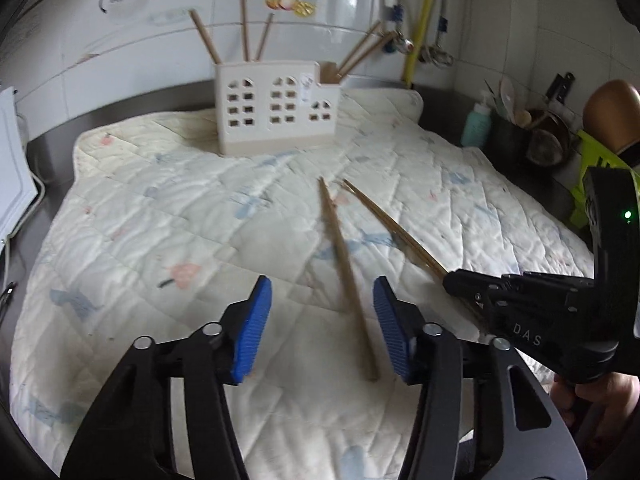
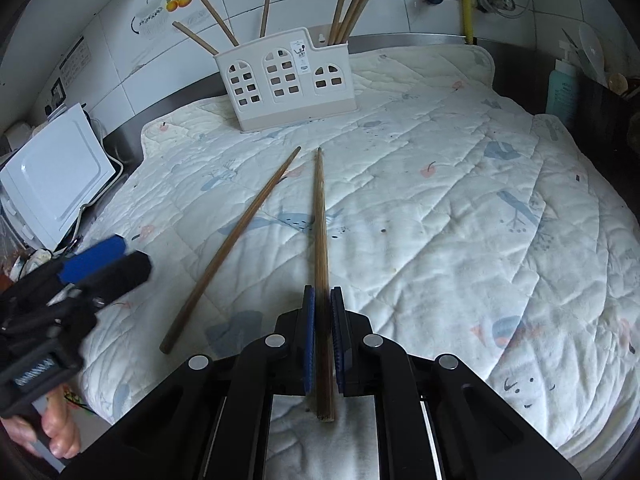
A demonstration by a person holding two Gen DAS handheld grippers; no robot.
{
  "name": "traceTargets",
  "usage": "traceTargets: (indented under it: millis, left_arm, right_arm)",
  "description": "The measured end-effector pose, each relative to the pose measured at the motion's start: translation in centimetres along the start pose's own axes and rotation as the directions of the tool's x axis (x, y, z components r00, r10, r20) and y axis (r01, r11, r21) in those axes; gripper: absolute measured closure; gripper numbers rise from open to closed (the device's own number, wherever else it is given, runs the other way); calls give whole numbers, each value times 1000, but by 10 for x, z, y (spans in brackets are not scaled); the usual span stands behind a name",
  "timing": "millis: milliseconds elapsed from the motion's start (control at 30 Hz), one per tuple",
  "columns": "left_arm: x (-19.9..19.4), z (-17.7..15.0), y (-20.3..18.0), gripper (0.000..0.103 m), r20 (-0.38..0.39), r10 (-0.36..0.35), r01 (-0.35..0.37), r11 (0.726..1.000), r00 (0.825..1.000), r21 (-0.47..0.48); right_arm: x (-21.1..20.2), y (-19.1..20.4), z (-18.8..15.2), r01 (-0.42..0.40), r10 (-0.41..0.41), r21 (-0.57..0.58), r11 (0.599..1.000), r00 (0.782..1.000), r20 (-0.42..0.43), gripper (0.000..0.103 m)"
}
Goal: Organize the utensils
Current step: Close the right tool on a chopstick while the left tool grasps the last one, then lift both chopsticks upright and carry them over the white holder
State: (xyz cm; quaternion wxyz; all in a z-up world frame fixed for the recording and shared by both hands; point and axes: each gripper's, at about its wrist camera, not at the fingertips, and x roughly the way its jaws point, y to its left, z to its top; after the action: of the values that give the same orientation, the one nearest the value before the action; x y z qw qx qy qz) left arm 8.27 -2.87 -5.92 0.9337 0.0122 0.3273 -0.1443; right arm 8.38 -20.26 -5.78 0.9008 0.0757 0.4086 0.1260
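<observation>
The left gripper (image 1: 322,328) stood partly open, its blue pads on either side of a loose chopstick (image 1: 347,280) without touching it; that stick lay on the quilted mat (image 1: 168,216) and looked smeared by blur in the left wrist view. The right gripper (image 2: 322,336) was clamped on a second chopstick (image 2: 321,240), whose rear end poked out behind the pads while its tip reached toward the holder (image 2: 288,80). In the left wrist view the right gripper's black body hid the held stick's near end.

The white holder stood upright at the far side of the mat, near the tiled wall (image 1: 80,64), with chopsticks leaning out of its compartments; their lower parts were hidden behind its windowed front, and some tops were cut off by the upper edge of the right wrist view. Open mat lay between the holder and both grippers. A white appliance (image 2: 56,184) sat beside the mat's left edge, and a teal bottle (image 1: 476,124) and dark pots (image 1: 548,140) crowded the right, hard to make out.
</observation>
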Motion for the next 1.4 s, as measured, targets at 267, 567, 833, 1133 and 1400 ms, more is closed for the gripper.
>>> traceTargets:
  millis: [267, 567, 833, 1133, 1400]
  left_arm:
    - [30, -3, -7, 76, -81, -69, 67, 997, 994, -27]
    - [44, -7, -10, 77, -111, -72, 69, 997, 991, -33]
    - [45, -4, -13, 95, -114, -2, 3, 1000, 993, 9]
    - [23, 19, 10, 98, -32, -74, 71, 994, 997, -87]
    - [6, 38, 12, 98, 30, -105, 106, 992, 994, -61]
  right_arm:
    - [-4, -6, -6, -23, 23, 10, 1000, 1000, 11, 95]
    - [-6, -6, -11, -27, 27, 6, 1000, 1000, 15, 95]
    - [-11, -2, -9, -9, 10, -26, 1000, 1000, 29, 96]
    - [-64, 3, 27, 10, 7, -92, 996, 984, 179, 96]
    - [-92, 12, 65, 3, 38, -147, 989, 961, 276, 96]
